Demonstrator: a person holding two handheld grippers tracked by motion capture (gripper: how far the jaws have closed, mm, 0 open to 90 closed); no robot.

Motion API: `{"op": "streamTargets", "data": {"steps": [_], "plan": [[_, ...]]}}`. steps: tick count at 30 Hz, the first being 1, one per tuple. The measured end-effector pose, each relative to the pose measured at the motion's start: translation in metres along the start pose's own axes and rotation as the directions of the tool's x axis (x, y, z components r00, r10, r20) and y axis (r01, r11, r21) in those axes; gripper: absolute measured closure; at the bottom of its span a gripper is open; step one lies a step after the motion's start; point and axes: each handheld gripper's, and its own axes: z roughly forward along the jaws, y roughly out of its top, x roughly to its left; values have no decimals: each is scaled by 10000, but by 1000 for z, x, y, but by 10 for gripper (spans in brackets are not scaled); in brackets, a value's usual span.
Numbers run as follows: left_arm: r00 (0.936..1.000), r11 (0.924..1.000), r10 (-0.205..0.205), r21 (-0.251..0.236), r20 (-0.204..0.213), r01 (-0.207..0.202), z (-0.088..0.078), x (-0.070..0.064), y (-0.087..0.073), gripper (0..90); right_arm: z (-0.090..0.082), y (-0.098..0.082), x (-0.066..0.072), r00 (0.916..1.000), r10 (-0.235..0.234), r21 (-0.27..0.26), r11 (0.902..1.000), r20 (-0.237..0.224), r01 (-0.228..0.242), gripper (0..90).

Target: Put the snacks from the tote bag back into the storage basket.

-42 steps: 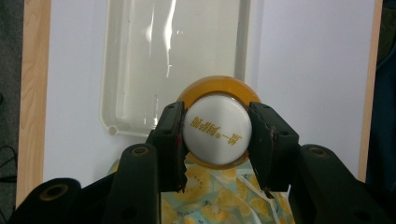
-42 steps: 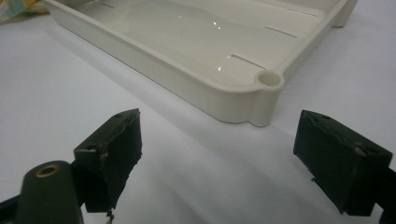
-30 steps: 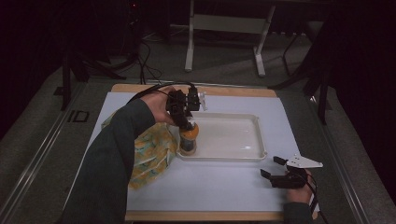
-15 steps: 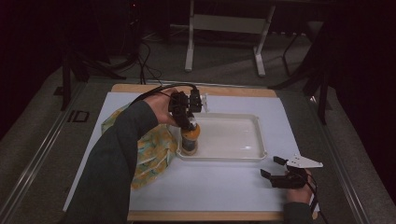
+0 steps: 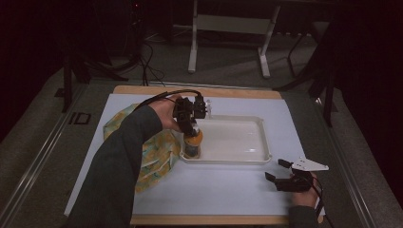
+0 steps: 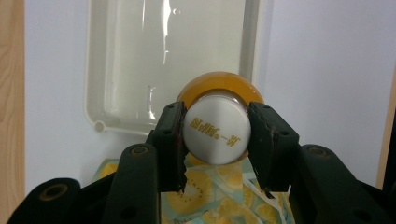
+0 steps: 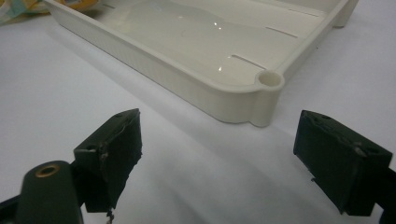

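High view: left gripper (image 5: 191, 124) clamped on cap of orange bottle (image 5: 193, 144), upright at tray (image 5: 259, 142) near-left corner, cloth (image 5: 159, 152) just left of tray. Looks nearly placed; release left to do. Right gripper (image 5: 280, 172) parked near tray's near-right corner.

Left gripper view: jaws tight on white cap (image 6: 215, 134), bottle (image 6: 219, 84) over tray (image 6: 93, 112) rim.

Right gripper view: jaws wide apart, empty, facing tray (image 7: 243, 100) corner.

Vs earlier frames: bottle and both grippers in same spot, forearm shifted a bit, more cloth showing left of tray.

Orange bottle (image 6: 218, 86) with white cap (image 6: 215, 134), cream tray (image 6: 95, 70), lemon-print cloth (image 5: 157, 156)
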Motion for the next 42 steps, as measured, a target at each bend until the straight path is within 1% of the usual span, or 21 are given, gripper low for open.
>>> {"op": "streamTargets", "data": {"steps": [2,11,15,16,17,21,23,24,29,30,32,34,35,36,38,41,42], "plan": [[10000,10000,-44,38,5,44,2,0,-1,586,0,0,0,10000,-4,8,10000,-1,4,150],[10000,9994,47,336,-12,-47,5,-1,0,586,0,0,0,10000,0,-3,10000,0,0,150],[10000,9990,55,435,-10,-55,10,-1,0,585,0,0,0,10000,8,-2,10000,-15,-8,150],[10000,9983,21,574,0,-21,12,0,1,585,0,0,0,10000,-2,12,10000,-8,2,150],[10000,9983,21,574,0,-21,12,0,1,585,0,0,0,10000,-2,12,10000,-8,2,150],[10000,9986,5,523,15,-6,13,0,3,584,0,0,0,10000,18,1,10000,-18,-18,149],[10000,9991,7,419,-17,-7,14,0,3,583,0,0,0,10000,-1,25,10000,0,1,150],[10000,9997,-65,248,15,64,14,0,3,582,0,0,0,10000,-11,15,10000,8,11,150],[9998,9998,-168,115,44,168,15,0,0,574,0,0,0,10000,-13,12,10000,8,13,150],[9997,9997,-216,62,82,216,15,0,-1,546,0,0,0,10000,-12,12,10000,12,12,150],[9993,9996,-291,-67,232,292,16,0,-2,534,0,0,0,10000,-9,14,10000,12,9,150],[9992,9995,-320,-76,240,322,17,0,-3,525,0,0,0,10000,-9,20,10000,16,9,150],[9992,9994,-331,-92,245,334,18,0,-3,510,0,0,0,10000,-10,19,10000,16,10,150],[9990,9993,-349,-104,266,352,20,0,-3,474,0,0,0,10000,-9,9,10000,13,9,150],[9981,9988,-428,-205,437,437,22,0,-4,467,0,0,0,10000,-8,5,10000,14,8,150],[9983,9987,-420,-279,404,431,23,-1,-5,461,0,0,0,10000,-12,4,10000,13,12,150],[9984,9986,-428,-301,364,439,24,-1,-5,443,0,0,0,10000,2,-4,10000,6,-2,150]]}}
